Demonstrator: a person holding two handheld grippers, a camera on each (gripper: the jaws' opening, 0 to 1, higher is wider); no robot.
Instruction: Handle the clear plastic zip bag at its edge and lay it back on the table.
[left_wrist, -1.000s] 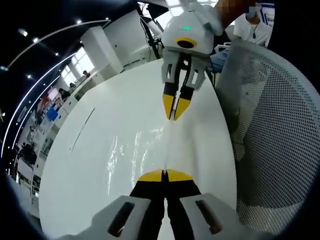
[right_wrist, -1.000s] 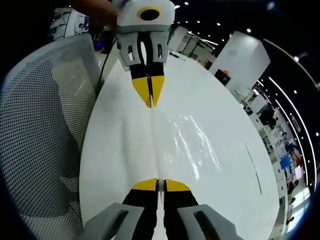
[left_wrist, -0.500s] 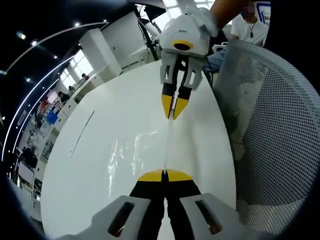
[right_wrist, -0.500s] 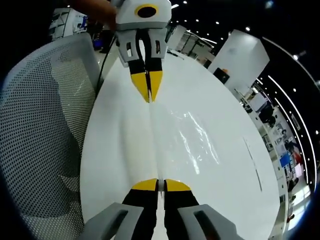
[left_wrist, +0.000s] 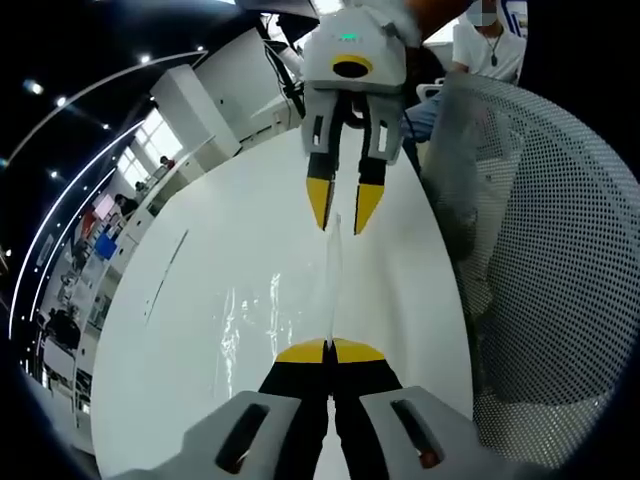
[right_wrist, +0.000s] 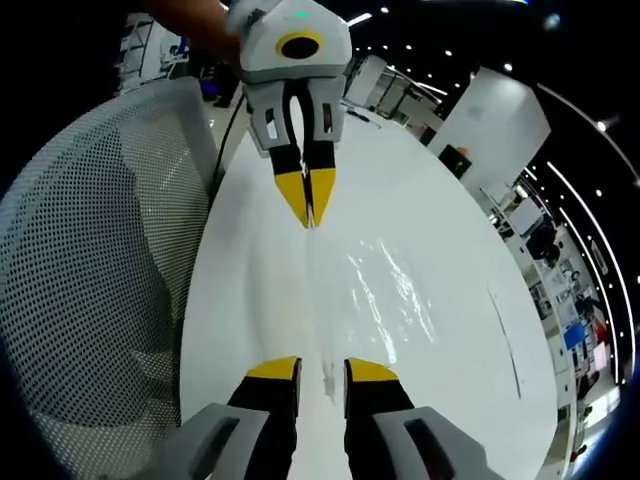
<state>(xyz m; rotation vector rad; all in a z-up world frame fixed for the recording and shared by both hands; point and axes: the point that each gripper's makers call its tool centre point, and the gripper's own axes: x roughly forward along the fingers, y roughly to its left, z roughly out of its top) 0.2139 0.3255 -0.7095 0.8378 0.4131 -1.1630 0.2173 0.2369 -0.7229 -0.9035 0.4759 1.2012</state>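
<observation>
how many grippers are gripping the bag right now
1. The left gripper is shut on one end of the zip bag's edge above the table. The right gripper at the other end has its jaws apart and holds nothing.

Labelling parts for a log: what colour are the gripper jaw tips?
Yellow tips on black jaws, clearest on the right gripper in the left gripper view.

The bench (left_wrist: 200, 330) is shiny white. On it lies a see-through bag (right_wrist: 375, 290). Each tool (left_wrist: 327, 350) has yellow tips on black fingers. Beside the bench, a chair (right_wrist: 90, 260) is grey with tiny holes.
</observation>
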